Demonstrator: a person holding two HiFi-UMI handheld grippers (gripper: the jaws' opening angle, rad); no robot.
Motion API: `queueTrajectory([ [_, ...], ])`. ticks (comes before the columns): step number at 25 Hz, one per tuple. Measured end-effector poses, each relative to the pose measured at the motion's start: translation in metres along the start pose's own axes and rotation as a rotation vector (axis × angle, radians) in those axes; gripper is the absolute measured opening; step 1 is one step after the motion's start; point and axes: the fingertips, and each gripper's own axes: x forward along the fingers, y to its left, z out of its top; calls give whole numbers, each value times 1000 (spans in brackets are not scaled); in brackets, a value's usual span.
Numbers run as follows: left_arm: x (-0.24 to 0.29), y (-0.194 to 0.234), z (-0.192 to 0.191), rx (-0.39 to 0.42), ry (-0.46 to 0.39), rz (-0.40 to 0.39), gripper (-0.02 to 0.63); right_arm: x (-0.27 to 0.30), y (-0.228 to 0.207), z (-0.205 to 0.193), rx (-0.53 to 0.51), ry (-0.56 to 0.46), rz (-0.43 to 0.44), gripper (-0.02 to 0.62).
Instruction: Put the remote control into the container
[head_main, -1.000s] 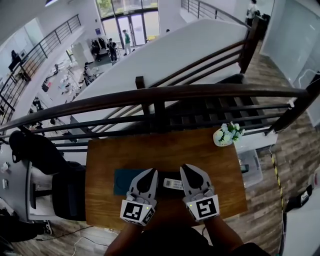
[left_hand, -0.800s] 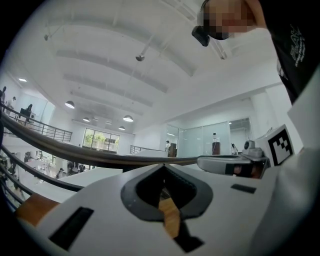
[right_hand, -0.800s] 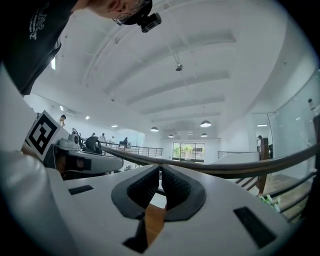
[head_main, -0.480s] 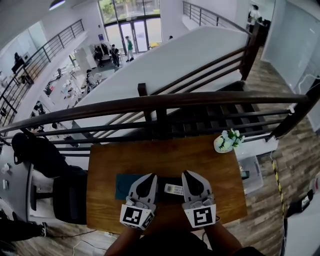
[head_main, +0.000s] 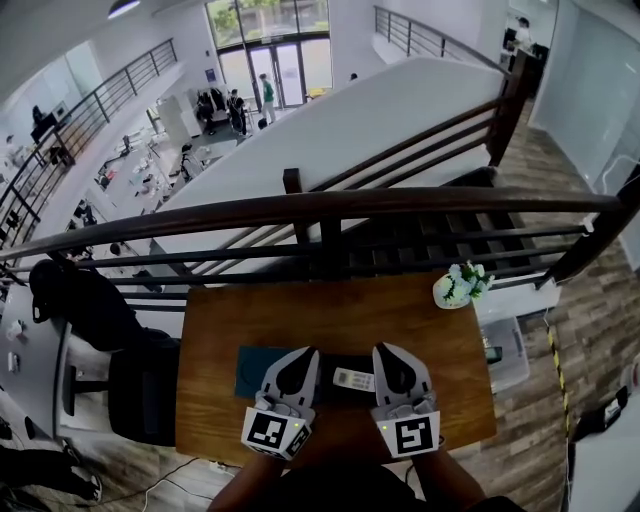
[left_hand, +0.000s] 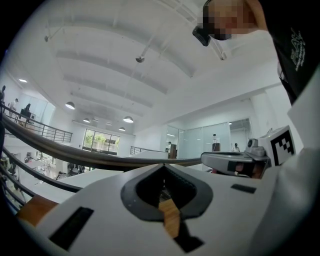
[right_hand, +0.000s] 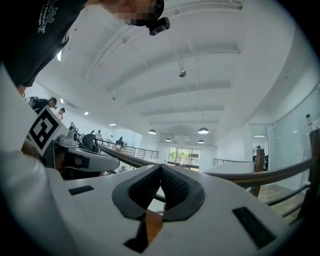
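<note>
In the head view a small white remote control (head_main: 352, 379) lies on a dark flat object (head_main: 340, 364) near the front of the wooden table (head_main: 330, 315). A teal flat container (head_main: 246, 368) sits just left of it, partly hidden by my left gripper (head_main: 307, 353). This gripper rests left of the remote and my right gripper (head_main: 382, 350) right of it, both pointing away from me. In the left gripper view the left gripper (left_hand: 163, 167) has its tips together on nothing. The right gripper (right_hand: 160, 166) in its own view is likewise shut and empty.
A white pot of pale flowers (head_main: 456, 286) stands at the table's far right corner. A dark wooden railing (head_main: 320, 206) runs just beyond the far edge, with a stairwell and lower floor behind. A black chair (head_main: 135, 385) is left of the table.
The head camera has drifted a little, so the table sits slightly lower right in frame. Both grippers stay either side of the remote.
</note>
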Motion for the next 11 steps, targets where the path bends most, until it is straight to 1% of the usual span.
queueTrajectory([
  [5, -2, -1, -1, 16, 2, -1, 6, -2, 2, -1, 10, 4, 5, 29],
  [11, -2, 2, 0, 1, 1, 9, 6, 1, 3, -1, 1, -9, 16, 29],
])
